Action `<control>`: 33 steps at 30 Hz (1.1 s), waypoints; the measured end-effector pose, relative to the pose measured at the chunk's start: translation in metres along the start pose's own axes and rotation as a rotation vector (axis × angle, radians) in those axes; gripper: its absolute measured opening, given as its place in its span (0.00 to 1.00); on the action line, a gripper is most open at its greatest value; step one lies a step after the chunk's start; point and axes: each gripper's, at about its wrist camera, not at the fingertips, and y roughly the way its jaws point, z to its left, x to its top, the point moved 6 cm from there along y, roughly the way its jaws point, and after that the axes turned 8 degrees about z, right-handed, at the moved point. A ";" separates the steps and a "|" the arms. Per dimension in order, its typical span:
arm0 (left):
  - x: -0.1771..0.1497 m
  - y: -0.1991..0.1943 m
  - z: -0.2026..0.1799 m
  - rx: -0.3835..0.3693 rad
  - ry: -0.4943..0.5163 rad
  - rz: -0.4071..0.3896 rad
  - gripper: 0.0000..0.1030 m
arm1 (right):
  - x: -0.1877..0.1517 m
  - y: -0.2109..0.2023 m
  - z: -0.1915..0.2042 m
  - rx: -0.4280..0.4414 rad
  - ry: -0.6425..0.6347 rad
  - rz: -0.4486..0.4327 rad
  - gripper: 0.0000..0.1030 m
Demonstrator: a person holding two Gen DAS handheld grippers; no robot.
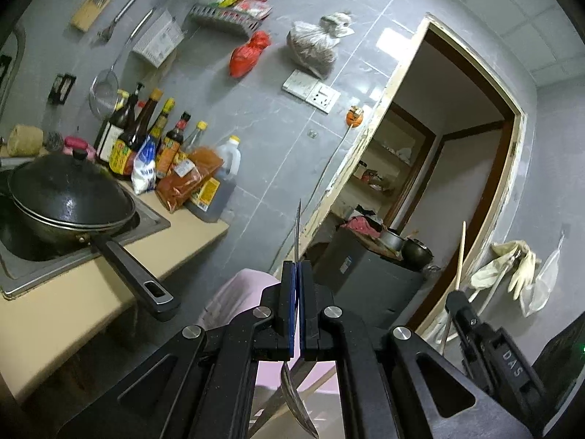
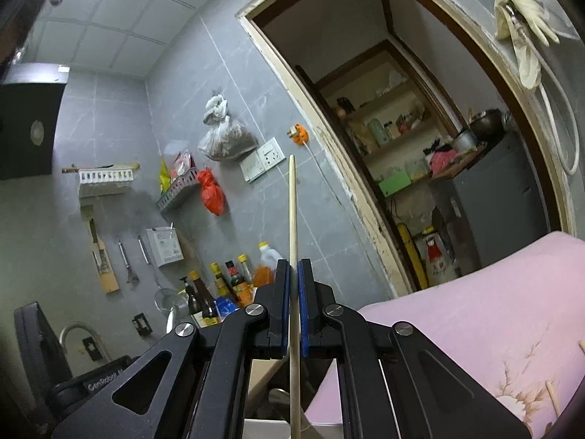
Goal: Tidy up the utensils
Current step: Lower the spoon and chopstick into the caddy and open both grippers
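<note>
My left gripper (image 1: 296, 265) is shut on a metal spoon (image 1: 297, 234). Its thin handle sticks up past the fingertips and its bowl (image 1: 298, 408) hangs below the jaws. My right gripper (image 2: 293, 263) is shut on a pale wooden chopstick (image 2: 292, 205) that stands upright, its tip level with the wall sockets. The right gripper also shows in the left wrist view (image 1: 461, 301) at the right, with the chopstick (image 1: 461, 252) rising from it. Both are held in the air, above a pink floral cloth (image 2: 475, 314).
A counter (image 1: 65, 300) at the left carries a black wok (image 1: 69, 197) on a stove, with sauce bottles (image 1: 146, 135) behind it. A wall rack (image 2: 106, 177) and hanging utensils (image 2: 128, 259) sit on the grey tiled wall. A doorway (image 1: 438, 168) opens at the right.
</note>
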 end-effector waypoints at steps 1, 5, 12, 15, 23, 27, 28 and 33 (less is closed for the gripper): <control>-0.003 0.000 -0.001 0.004 0.012 -0.004 0.00 | -0.002 -0.001 0.000 -0.007 -0.013 -0.003 0.02; -0.015 0.002 -0.003 0.021 0.055 -0.023 0.00 | -0.010 -0.001 0.001 -0.026 -0.063 -0.008 0.02; -0.030 0.004 -0.003 0.067 0.124 -0.045 0.00 | -0.026 0.000 0.003 -0.028 -0.134 0.030 0.03; -0.035 0.004 -0.005 0.070 0.154 -0.038 0.00 | -0.032 0.000 0.010 -0.024 -0.175 0.056 0.03; -0.044 0.001 -0.005 0.083 0.203 -0.005 0.00 | -0.046 -0.004 0.011 -0.037 -0.210 0.132 0.03; -0.050 -0.002 -0.010 0.082 0.247 0.037 0.00 | -0.049 -0.011 0.009 -0.052 -0.206 0.165 0.06; -0.053 -0.003 -0.012 0.079 0.264 0.057 0.01 | -0.049 -0.012 0.008 -0.054 -0.203 0.176 0.08; -0.057 -0.007 -0.012 0.056 0.261 0.154 0.03 | -0.046 -0.022 0.008 -0.064 -0.185 0.214 0.16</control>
